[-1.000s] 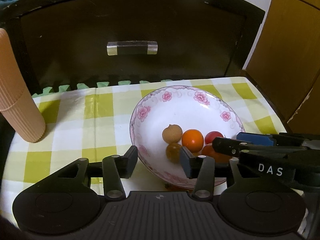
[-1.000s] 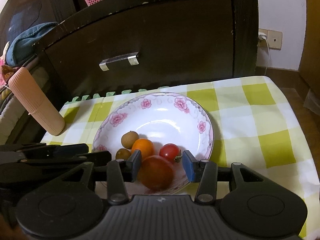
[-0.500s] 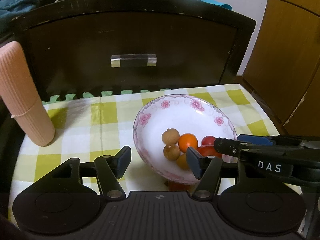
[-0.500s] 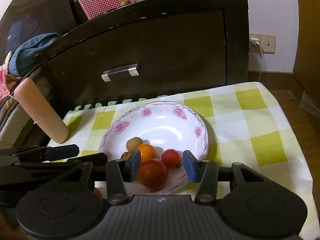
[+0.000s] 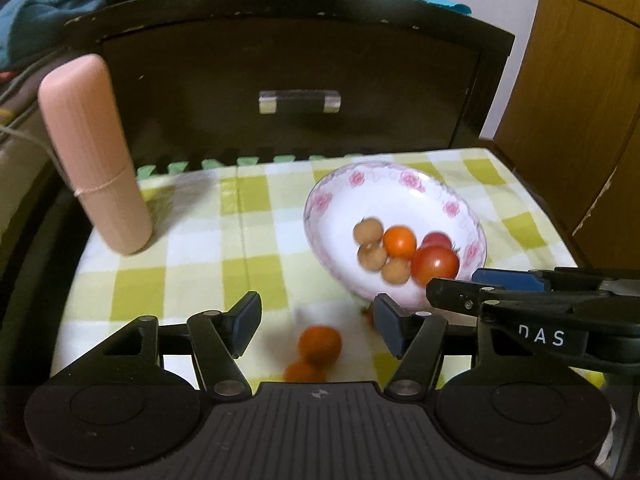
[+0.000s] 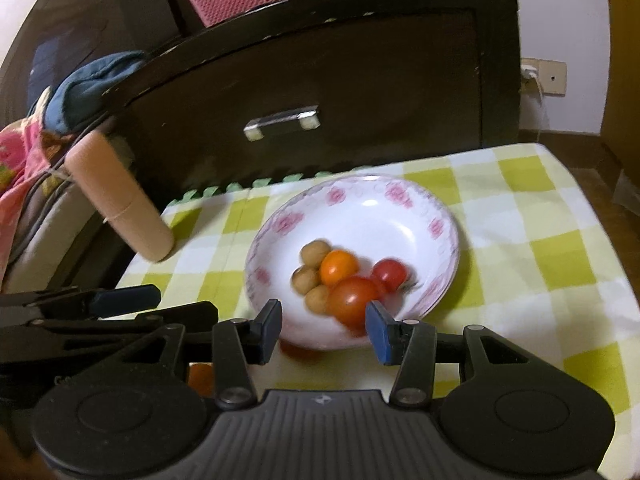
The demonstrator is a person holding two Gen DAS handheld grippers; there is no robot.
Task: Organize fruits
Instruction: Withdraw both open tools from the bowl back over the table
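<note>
Fruits point(image 6: 340, 280) mostly sit piled in the flowered bowl point(image 6: 400, 216). The left gripper point(image 5: 316, 320) has just been opening, jaws apart and holding nothing; two orange ones point(image 5: 320, 344), a bit blurry, lie loose on the checked cloth point(image 5: 200, 260). The right gripper point(image 6: 322, 326) gapes empty at the bowl's rim. A dark cabinet point(image 6: 320, 80) stands behind.

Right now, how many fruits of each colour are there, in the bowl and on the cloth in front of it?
Brown round fruits, in the bowl: 3
Orange fruit in the bowl: 1
Red tomatoes in the bowl: 2
Orange fruits on the checked cloth, outside the bowl: 2
Total: 8
</note>
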